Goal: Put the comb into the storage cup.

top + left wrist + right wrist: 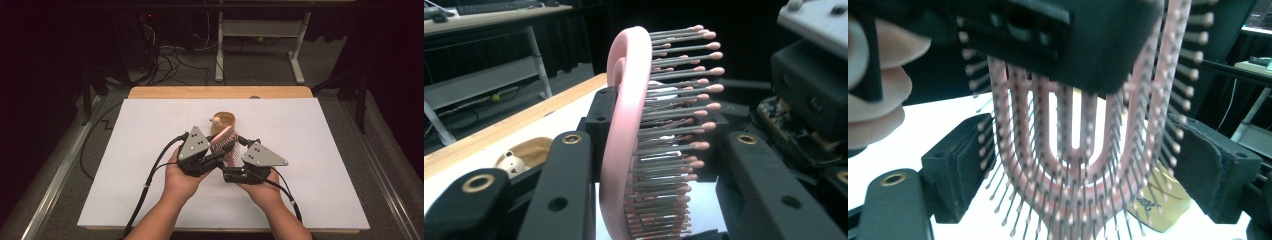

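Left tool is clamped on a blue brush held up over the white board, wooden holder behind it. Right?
Not quite: the brush is pink, as the left gripper view shows. The left tool does clamp it above the white board, wooden holder behind.

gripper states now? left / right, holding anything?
Left gripper: shut on the pink hairbrush, held up off the table.
Right gripper: jaws stand either side of the brush's bristles; whether the pads press on them cannot be told.
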Demonstrator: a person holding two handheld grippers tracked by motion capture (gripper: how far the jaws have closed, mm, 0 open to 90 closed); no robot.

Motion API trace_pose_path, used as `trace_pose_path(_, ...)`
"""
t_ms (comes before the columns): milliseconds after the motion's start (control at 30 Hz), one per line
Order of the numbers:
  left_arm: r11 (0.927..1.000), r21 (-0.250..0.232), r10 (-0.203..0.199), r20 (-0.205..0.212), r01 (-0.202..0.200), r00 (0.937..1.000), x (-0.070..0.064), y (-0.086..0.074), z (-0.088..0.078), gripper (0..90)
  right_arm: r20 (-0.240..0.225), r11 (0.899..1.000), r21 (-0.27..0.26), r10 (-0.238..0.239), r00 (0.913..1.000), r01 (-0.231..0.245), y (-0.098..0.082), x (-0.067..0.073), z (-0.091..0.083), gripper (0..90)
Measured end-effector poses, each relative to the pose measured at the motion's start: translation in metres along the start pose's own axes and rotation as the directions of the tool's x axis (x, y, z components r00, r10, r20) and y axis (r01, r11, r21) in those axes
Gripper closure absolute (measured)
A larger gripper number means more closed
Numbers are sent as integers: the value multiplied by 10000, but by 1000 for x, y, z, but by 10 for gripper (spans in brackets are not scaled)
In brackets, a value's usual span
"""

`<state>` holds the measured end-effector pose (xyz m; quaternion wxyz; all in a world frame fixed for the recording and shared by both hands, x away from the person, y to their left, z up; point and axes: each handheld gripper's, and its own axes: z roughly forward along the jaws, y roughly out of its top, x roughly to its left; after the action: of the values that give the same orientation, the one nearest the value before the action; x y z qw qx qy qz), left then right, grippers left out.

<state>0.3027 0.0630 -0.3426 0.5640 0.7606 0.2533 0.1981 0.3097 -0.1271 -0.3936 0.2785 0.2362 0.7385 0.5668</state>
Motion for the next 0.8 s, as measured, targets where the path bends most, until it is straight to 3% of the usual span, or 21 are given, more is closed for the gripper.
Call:
trace_pose_path(167,10000,-4,12,-58,-12,10000,3,0,-3,634,-71,9999,101,74,9999,-73,-1,0,1,111)
trace_pose_path(467,10000,-4,19,-216,-19,9998,7,-2,-7,634,-423,9978,262,626,9971,-615,-4,-5,4,5)
trace_pose_path(800,10000,34,56,-380,-55,9993,13,-4,-14,634,-391,9954,446,860,9955,-842,-7,-7,4,0)
